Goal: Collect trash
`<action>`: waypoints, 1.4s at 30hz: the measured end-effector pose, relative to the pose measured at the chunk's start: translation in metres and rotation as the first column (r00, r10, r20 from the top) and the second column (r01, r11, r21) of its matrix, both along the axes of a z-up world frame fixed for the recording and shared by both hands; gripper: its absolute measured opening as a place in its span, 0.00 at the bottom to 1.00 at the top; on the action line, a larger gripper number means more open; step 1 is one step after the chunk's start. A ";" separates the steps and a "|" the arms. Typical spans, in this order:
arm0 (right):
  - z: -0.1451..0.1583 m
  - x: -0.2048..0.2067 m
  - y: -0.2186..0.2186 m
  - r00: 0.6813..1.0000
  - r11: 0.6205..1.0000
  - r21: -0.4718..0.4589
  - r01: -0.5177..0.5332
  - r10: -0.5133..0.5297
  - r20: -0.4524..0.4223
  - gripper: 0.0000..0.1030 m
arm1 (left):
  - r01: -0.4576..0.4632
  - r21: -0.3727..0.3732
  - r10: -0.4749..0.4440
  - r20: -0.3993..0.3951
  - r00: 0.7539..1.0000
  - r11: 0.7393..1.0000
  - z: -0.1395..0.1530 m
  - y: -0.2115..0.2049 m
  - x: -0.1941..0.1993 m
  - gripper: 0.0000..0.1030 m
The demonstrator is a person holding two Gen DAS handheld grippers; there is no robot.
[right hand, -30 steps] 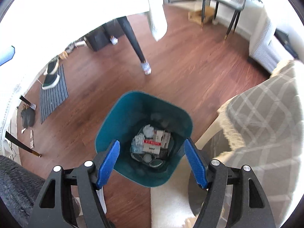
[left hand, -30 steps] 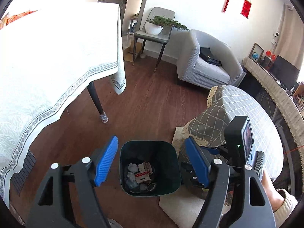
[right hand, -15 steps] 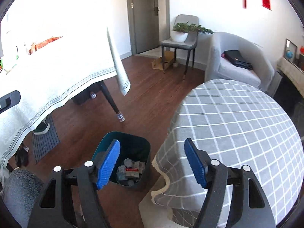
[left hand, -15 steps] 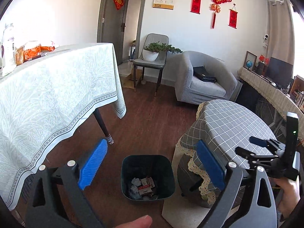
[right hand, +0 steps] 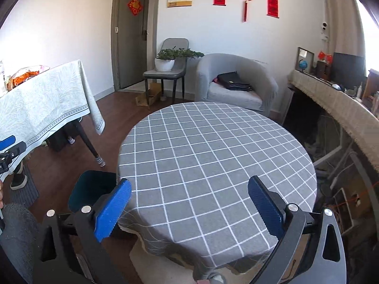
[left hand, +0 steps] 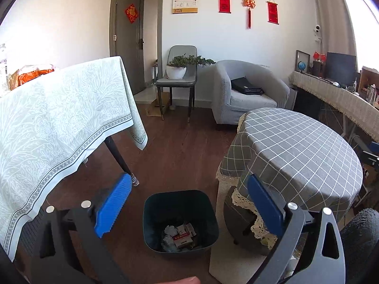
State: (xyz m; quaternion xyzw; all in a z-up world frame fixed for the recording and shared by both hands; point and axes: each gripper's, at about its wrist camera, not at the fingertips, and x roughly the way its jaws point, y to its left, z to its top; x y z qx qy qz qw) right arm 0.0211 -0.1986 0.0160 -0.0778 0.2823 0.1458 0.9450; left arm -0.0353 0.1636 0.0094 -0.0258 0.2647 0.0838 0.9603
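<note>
A dark teal bin (left hand: 180,220) stands on the wood floor between two tables, holding crumpled paper and small cartons (left hand: 181,235). My left gripper (left hand: 189,204) hangs above and in front of the bin, open, with nothing between its blue pads. In the right wrist view only the bin's rim (right hand: 92,187) shows, at the lower left behind a finger. My right gripper (right hand: 189,209) is over the near edge of the round grey checked table (right hand: 213,156). Its jaws are opening and nothing lies between them. No loose trash shows on the round table's cloth.
A large table with a pale green cloth (left hand: 59,118) stands on the left, with bags at its far end. Beyond are a grey armchair (left hand: 246,94) with a black bag, a chair with a potted plant (left hand: 177,71) and a door. A sideboard (right hand: 343,108) runs along the right.
Both views have tilted up from the bin to the room. The right gripper moved from above the bin to over the round table. Both grippers' jaws have spread wider.
</note>
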 end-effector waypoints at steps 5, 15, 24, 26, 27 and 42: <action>-0.001 -0.009 -0.022 0.998 0.999 0.002 0.046 -0.046 0.044 0.97 | 0.009 0.019 -0.009 -0.015 1.000 1.000 -0.022 -0.017 0.011 0.97; -0.014 -0.019 -0.035 0.997 0.995 0.074 -0.073 0.071 0.035 0.97 | 0.031 -0.016 -0.032 -0.032 0.999 0.999 -0.033 -0.025 0.015 0.97; -0.012 -0.027 -0.033 0.994 0.990 0.096 -0.099 0.094 0.056 0.97 | 0.028 0.001 -0.028 -0.042 0.999 1.000 -0.034 -0.028 0.015 0.97; -0.011 -0.026 -0.033 0.994 0.990 0.099 -0.101 0.096 0.056 0.97 | 0.025 0.004 -0.025 -0.044 0.999 1.000 -0.034 -0.028 0.014 0.97; -0.011 -0.027 -0.033 0.994 0.990 0.101 -0.101 0.096 0.056 0.97 | 0.021 0.005 -0.020 -0.045 0.999 1.000 -0.034 -0.028 0.014 0.97; -0.012 -0.026 -0.032 0.994 0.989 0.105 -0.100 0.095 0.051 0.97 | 0.005 -0.004 -0.005 -0.050 0.999 1.000 -0.034 -0.023 0.013 0.97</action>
